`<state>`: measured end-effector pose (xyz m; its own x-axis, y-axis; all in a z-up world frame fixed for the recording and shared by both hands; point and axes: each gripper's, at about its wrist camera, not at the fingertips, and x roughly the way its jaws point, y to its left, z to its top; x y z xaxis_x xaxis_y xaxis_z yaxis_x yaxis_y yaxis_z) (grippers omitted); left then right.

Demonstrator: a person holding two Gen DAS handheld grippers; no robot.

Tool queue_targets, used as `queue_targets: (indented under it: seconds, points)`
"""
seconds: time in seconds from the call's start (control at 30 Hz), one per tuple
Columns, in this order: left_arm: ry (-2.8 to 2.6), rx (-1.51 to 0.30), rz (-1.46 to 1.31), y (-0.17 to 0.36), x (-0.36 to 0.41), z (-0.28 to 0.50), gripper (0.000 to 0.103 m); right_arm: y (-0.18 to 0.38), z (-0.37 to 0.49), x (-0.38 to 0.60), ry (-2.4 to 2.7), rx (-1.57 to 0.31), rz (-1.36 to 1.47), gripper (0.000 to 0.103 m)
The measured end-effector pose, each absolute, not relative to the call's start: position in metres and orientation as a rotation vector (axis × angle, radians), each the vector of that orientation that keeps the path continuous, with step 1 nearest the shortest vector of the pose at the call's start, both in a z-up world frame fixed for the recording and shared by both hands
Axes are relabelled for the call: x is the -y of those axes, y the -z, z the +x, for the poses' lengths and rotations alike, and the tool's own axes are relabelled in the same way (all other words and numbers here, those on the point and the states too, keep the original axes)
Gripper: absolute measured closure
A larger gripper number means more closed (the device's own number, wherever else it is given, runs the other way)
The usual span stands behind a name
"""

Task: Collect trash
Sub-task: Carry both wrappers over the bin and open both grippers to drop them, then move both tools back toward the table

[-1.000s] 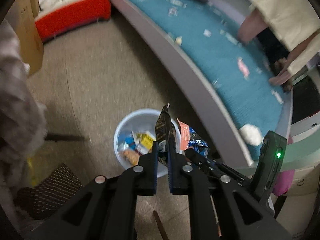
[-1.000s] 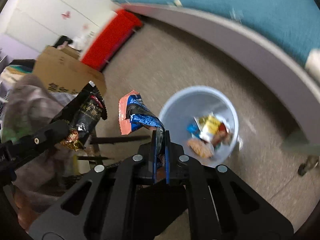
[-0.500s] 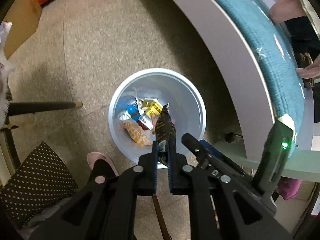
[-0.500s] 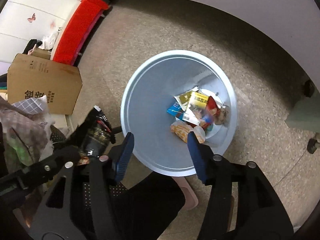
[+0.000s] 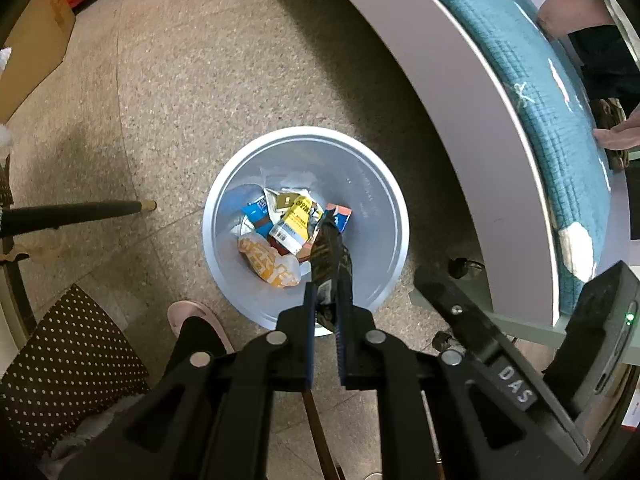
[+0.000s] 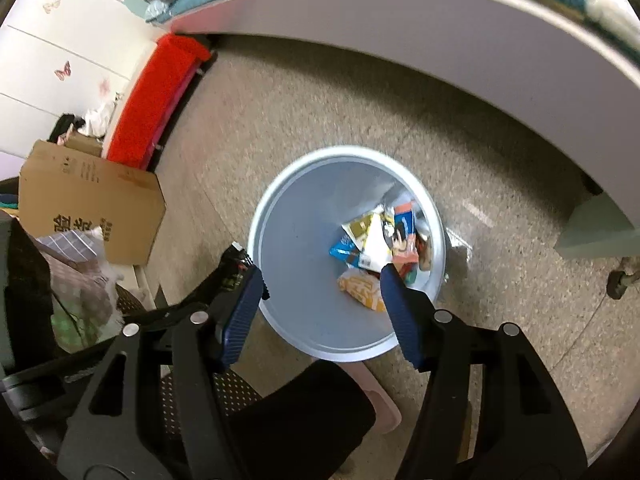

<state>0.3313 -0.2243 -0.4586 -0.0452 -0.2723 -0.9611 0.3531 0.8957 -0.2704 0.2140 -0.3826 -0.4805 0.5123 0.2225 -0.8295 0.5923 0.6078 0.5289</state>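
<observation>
The left gripper (image 5: 325, 312) pointed steeply down over the round pale-blue plastic wastebasket (image 5: 384, 200) on the speckled beige floor (image 5: 200, 80), its jaws nearly closed and pinching a dark, glossy black-and-gold snack wrapper (image 5: 330, 252) that stood up over the basket's near side. Printing on that wrapper was too small to read.

The right gripper (image 6: 320, 292) hung over the same basket with its jaws standing wide apart and nothing between them; they had just been opening. In the basket lay the crumpled orange-and-blue wrapper with a cartoon figure (image 6: 404, 236) on top of the other litter: a yellow packet with a barcode label (image 5: 294, 226), an orange-and-white patterned bag (image 5: 268, 260) and a blue-and-white wrapper (image 5: 256, 212). None of their writing could be made out.

White letters reading "DAS" (image 5: 516, 384) showed on the right gripper's black body at the lower right of the left wrist view. A brown cardboard box with black printed characters (image 6: 88, 208) stood on the floor to the far left, near a red padded bench (image 6: 160, 92). A grey-sided bed with a teal quilted cover (image 5: 540, 120) curved along the right. A person's pink slipper (image 5: 192, 316) rested just beside the basket's near left rim.
</observation>
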Motion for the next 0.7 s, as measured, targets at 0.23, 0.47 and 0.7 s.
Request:
queue_targets:
  seconds: [0.23, 0.47, 0.7]
  points:
    - [0.529, -1.458, 0.054, 0.429, 0.225, 0.328, 0.074, 0.452, 0.198, 0.389, 0.285, -0.953, 0.936, 0.039]
    - [0.52, -1.374, 0.085, 0.39, 0.222, 0.316, 0.041, 0.423, 0.185, 0.387, 0.269, -0.911, 0.939, 0.038]
    - [0.512, -1.231, 0.121, 0.325, 0.211, 0.294, 0.038, 0.368, 0.171, 0.38, 0.218, -0.825, 0.921, 0.038]
